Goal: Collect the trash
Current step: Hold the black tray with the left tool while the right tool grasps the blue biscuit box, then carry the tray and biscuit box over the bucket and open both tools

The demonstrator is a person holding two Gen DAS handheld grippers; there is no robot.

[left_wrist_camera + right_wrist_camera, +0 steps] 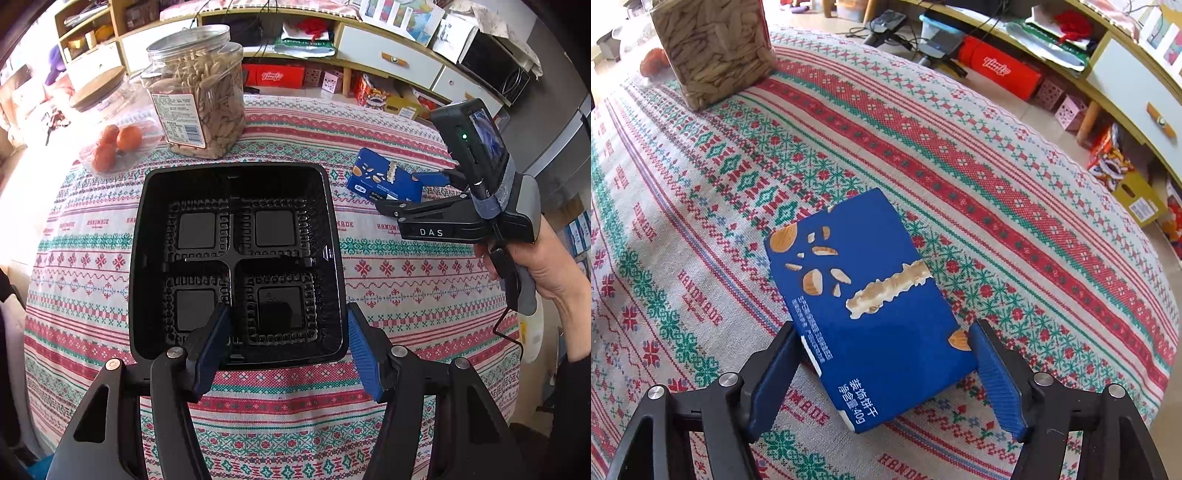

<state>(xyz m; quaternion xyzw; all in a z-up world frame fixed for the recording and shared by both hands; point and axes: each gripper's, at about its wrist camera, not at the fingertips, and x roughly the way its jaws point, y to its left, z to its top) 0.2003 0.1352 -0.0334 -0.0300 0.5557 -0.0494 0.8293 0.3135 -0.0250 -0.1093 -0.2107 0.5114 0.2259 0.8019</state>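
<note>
The left gripper (286,345) sits nearest the lens, its blue pads (210,347) spread about the near right corner of a black plastic tray (236,258): one pad reaches down inside the tray, the other stands outside its right wall, and whether they actually press that wall cannot be told. The hold looks meant to steady the tray as the bin for the rubbish. The tray has four moulded square wells and nothing in them.

Over to the right, the right gripper (886,373) points down at a blue biscuit box (864,306) lying flat on the tablecloth (701,206), well apart from the tray. Its jaws straddle the near end of the box, one on each long side; the right pad (993,373) is at or just off the box edge, the left pad (779,373) shows a thin gap, so this reads as a grip being set, not yet made. The box is printed with almonds and a biscuit stick, the Chinese words 装饰饼干 and "净含量:40g".

In the left view that gripper's body bears "DAS" and a small lit screen, held in a bare hand (546,266). The cloth repeats "HANDMADE". Beyond stand a clear jar of seeds (195,92) with a barcode label and a few oranges (118,144).
</note>
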